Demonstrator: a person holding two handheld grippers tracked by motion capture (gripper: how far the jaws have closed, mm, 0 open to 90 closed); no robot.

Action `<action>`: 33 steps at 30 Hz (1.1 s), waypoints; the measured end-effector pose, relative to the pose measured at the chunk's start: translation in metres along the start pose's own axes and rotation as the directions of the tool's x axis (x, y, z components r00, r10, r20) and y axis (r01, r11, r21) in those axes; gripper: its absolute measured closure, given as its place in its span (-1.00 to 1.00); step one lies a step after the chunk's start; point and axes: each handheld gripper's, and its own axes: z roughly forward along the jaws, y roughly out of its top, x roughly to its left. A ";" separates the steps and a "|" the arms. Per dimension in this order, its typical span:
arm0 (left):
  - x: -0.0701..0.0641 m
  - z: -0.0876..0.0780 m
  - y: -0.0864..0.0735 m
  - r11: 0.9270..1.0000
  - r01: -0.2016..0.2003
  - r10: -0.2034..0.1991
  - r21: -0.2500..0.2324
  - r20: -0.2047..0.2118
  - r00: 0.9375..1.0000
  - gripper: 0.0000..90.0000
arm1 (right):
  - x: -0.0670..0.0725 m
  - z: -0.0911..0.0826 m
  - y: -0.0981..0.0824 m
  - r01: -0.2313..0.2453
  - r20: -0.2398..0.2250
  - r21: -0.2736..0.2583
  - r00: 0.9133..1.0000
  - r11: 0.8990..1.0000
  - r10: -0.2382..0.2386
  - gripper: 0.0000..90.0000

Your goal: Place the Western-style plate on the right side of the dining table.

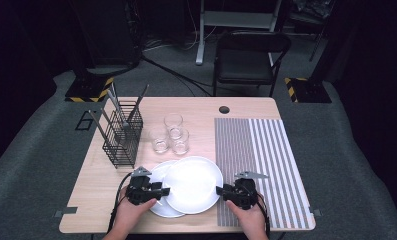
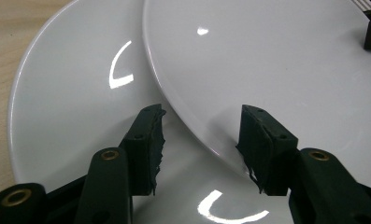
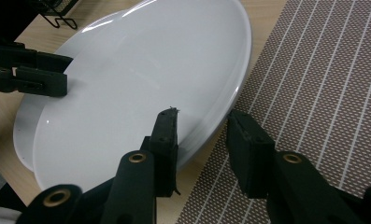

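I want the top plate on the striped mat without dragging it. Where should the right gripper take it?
Grip the top plate at its raised rim over the mat, coming in level from that side. The rim stands clear there, so the right gripper can straddle it.

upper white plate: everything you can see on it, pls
The upper plate is round, plain white and glossy, ceramic by its look, with a shallow raised rim and nothing on it. It lies overlapping the lower plate, its right edge lifted over the striped placemat. The right gripper straddles that rim; the left gripper stands open around its left edge.
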 end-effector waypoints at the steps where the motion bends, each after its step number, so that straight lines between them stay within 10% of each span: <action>1: 0.000 0.000 0.000 1.000 0.001 -0.001 0.000 0.004 1.000 0.09 | -0.001 0.000 0.000 0.001 -0.005 0.001 1.000 1.000 -0.001 0.42; 33: -0.007 0.000 0.000 1.000 0.025 -0.024 -0.012 0.054 0.998 0.14 | -0.001 0.004 -0.012 -0.027 -0.028 0.001 0.999 1.000 0.027 0.16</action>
